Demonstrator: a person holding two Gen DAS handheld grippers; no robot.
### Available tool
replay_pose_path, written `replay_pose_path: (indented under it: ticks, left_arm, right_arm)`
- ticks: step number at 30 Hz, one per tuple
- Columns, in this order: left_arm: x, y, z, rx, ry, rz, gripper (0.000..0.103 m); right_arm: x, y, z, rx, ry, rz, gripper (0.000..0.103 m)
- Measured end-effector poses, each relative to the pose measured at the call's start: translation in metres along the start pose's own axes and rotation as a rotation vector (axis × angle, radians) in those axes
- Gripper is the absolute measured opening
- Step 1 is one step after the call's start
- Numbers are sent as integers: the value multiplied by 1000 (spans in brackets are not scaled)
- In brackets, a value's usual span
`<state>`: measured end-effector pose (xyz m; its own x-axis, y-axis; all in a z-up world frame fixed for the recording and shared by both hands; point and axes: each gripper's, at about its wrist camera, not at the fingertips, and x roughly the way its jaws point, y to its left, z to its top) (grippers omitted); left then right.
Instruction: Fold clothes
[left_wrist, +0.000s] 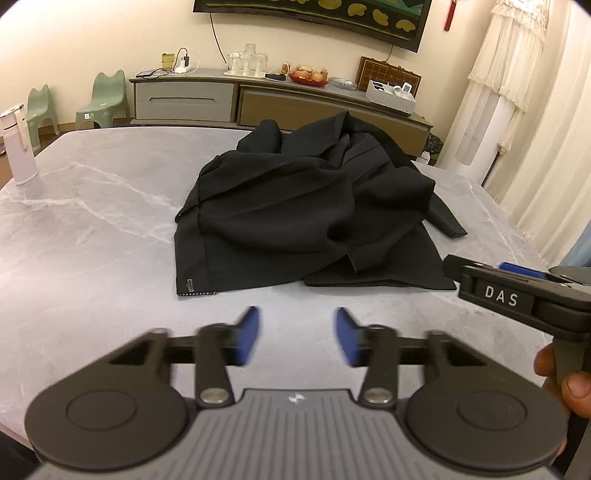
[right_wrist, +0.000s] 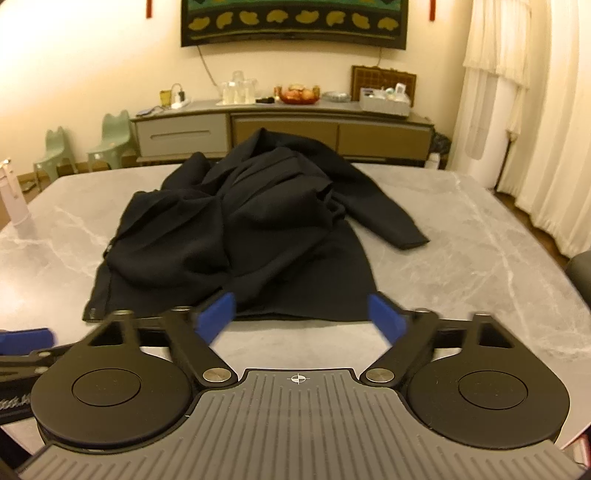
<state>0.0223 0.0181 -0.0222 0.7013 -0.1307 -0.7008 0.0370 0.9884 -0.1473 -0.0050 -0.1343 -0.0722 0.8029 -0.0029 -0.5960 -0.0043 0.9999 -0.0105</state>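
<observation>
A black coat (left_wrist: 306, 210) lies crumpled on the grey marble table (left_wrist: 92, 221), its hem toward me and one sleeve stretched to the right. It also shows in the right wrist view (right_wrist: 240, 240). My left gripper (left_wrist: 297, 334) is open and empty, above bare table just short of the hem. My right gripper (right_wrist: 301, 317) is open and empty, its blue fingertips (right_wrist: 218, 314) at the hem's near edge. The right gripper's side shows at the right in the left wrist view (left_wrist: 517, 295).
A white bottle (left_wrist: 18, 147) stands at the table's left edge. Behind the table are a low sideboard (left_wrist: 280, 103) with glasses and fruit, two green stools (left_wrist: 103, 99), and curtains (left_wrist: 535, 110) at right.
</observation>
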Motion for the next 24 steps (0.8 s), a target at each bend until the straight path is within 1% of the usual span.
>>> replay_pose_path:
  ticks: [1, 2, 4, 5, 6, 8, 11, 14, 15, 16, 17, 18, 19, 20, 21, 22, 24]
  left_arm:
    - [2, 0, 1, 5, 2, 3, 11]
    - [4, 0, 1, 8, 3, 5, 3]
    - [8, 0, 2, 15, 5, 9, 1]
    - [9, -1, 3, 18, 6, 11, 1]
    - [11, -1, 3, 21, 8, 13, 1]
    - [16, -1, 5, 29, 7, 17, 0]
    - [23, -3, 9, 41, 4, 21, 0]
    - [32, -5, 13, 51, 10, 10, 1]
    - [35, -5, 14, 54, 13, 6, 3]
    - [38, -6, 16, 53, 8, 8, 14]
    - [41, -6, 16, 45, -7, 21, 41]
    - [43, -7, 17, 37, -22, 34, 59]
    - [45, -7, 18, 29, -37, 46, 92]
    - [48, -8, 19, 20, -52, 59, 103]
    - [51, -8, 20, 15, -67, 77, 103]
    - [55, -9, 23, 19, -72, 94, 103]
    - [69, -12, 31, 47, -50, 96, 103]
  right_arm:
    - [3, 0, 0, 2, 6, 10, 60]
    - [5, -1, -1, 3, 12, 19, 52]
    - [11, -1, -1, 6, 25, 39, 26]
    - [13, -2, -1, 8, 31, 48, 18]
    - [16, -2, -2, 9, 37, 58, 5]
    - [22, -3, -2, 12, 50, 77, 1]
    - [29, -4, -2, 17, 49, 95, 0]
    - [38, -6, 0, 32, 54, 88, 0]
    - [41, -8, 1, 38, 57, 83, 1]
    - [45, -9, 2, 42, 61, 76, 6]
    - [48, -10, 2, 47, 61, 62, 11]
    - [51, -12, 3, 53, 62, 49, 25]
    - [55, -13, 3, 52, 62, 38, 54]
    - [58, -15, 3, 52, 54, 27, 66]
    - [61, -16, 3, 50, 46, 17, 80]
    - [65, -18, 4, 42, 43, 8, 83]
    - [73, -22, 6, 32, 45, -4, 83]
